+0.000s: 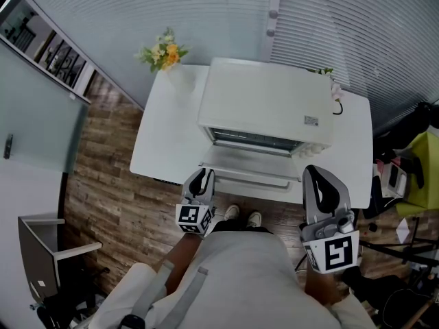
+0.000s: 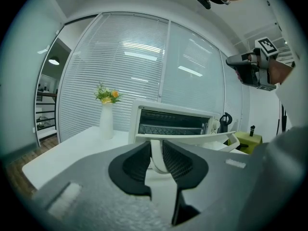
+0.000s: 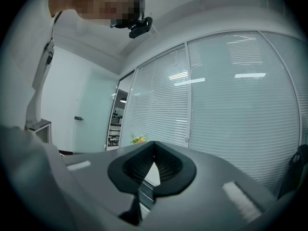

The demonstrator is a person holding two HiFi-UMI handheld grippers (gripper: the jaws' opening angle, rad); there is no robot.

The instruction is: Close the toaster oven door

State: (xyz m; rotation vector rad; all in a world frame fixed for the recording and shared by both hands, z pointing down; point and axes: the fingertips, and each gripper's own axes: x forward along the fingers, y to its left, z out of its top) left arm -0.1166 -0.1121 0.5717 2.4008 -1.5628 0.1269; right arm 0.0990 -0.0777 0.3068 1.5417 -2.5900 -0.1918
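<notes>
Your left gripper (image 2: 156, 147) clamps the handle (image 2: 202, 139) of the open toaster oven (image 2: 173, 121) door, while your right gripper (image 3: 154, 150) hangs aside, jaws closed, empty.

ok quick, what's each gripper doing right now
Left gripper: shut on the toaster oven door handle.
Right gripper: shut, nothing between its jaws.
</notes>
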